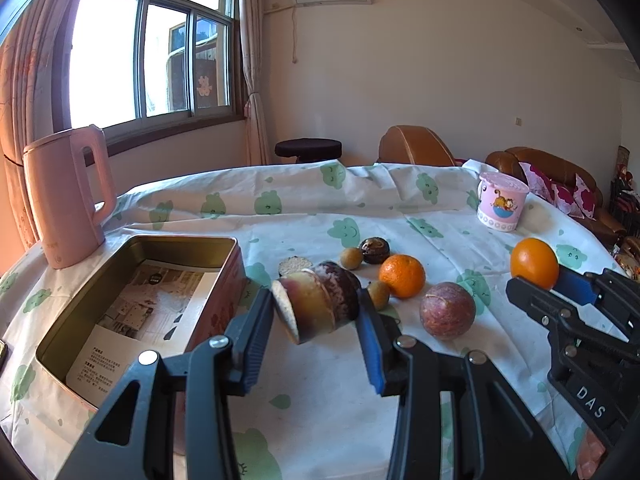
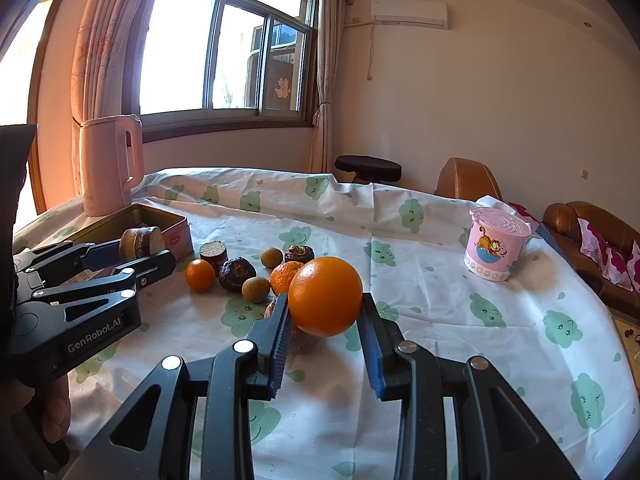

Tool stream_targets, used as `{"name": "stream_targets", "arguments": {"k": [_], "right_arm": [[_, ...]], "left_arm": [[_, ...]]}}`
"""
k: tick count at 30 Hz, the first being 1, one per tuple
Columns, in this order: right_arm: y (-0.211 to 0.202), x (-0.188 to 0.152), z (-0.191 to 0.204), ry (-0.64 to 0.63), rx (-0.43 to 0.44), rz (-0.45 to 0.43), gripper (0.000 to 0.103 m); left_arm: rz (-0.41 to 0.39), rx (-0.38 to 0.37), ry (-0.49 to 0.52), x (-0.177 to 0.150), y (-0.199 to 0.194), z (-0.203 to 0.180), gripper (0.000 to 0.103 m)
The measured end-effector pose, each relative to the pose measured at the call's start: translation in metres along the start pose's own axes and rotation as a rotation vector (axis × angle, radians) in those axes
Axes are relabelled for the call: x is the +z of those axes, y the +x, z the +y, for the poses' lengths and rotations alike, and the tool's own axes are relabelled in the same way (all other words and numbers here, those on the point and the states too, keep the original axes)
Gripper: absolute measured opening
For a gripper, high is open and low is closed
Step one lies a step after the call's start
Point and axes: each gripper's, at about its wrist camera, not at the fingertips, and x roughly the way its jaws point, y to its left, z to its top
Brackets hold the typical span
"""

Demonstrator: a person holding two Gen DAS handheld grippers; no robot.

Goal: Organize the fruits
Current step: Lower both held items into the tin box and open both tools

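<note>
The left gripper (image 1: 316,308) pinches a cut sugarcane piece (image 1: 320,304) clear of the table, just right of the open tin (image 1: 132,300) lined with printed paper. The right gripper (image 2: 324,316) pinches an orange (image 2: 325,295) above the tablecloth (image 2: 440,320), to the right. On the cloth between them lie a mandarin (image 1: 402,275), a passion fruit (image 1: 447,310), two longans (image 1: 351,258), a dark fruit (image 1: 374,249) and another cane stub (image 1: 295,266). A pink kettle (image 1: 68,196) stands far left, a pink cup (image 1: 502,201) far right.
</note>
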Motion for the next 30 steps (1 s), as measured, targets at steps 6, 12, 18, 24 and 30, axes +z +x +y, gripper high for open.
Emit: {"name": "stream_targets", "arguments": {"k": [6,12,18,24,30], "right_arm": [[0.002,0.0,0.003,-0.004,-0.003,0.006,0.035],[0.006,0.002,0.006,-0.01,0.011,0.015,0.035],[0.015,0.021,0.027,-0.031,0.067,0.006,0.035],[0.039,0.045,0.073,-0.088,0.179,0.027,0.035],[0.062,0.063,0.119,-0.129,0.29,0.062,0.035]], "left_arm": [[0.001,-0.003,-0.007,-0.001,0.0,0.004,0.043],[0.002,0.017,-0.002,0.0,0.001,0.011,0.043],[0.02,0.079,-0.029,0.006,0.005,0.049,0.043],[0.052,0.159,-0.046,0.012,0.013,0.097,0.043],[0.115,0.208,-0.07,0.012,0.025,0.138,0.043]]}}
